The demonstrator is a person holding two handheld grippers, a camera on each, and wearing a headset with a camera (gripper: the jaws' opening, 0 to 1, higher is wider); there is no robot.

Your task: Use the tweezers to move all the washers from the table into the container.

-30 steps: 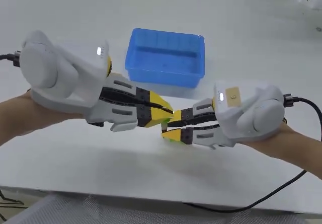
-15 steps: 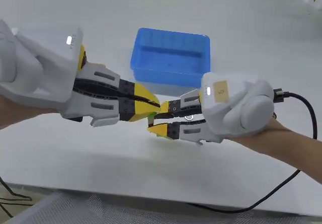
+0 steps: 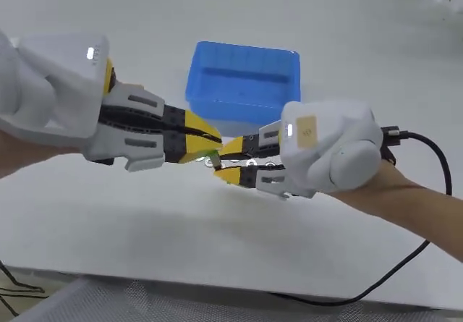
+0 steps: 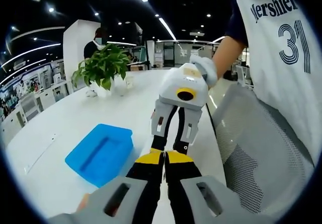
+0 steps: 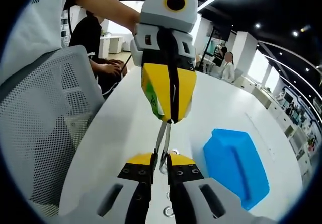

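The bench (image 3: 347, 61) is seen as smooth and white, with a faint sheen. The container (image 3: 239, 111) is made of smooth blue plastic, slightly glossy (light is reflected softly from its floor). The left tool (image 3: 212, 142) and right tool (image 3: 223, 161) are cased in matt white plastic, with jaws of black and yellow plastic. The tweezers (image 5: 162, 138) are thin bright metal, and the washers (image 5: 168, 212) are shiny metal too. Grey woven mesh is stretched over the chair (image 5: 45, 113).
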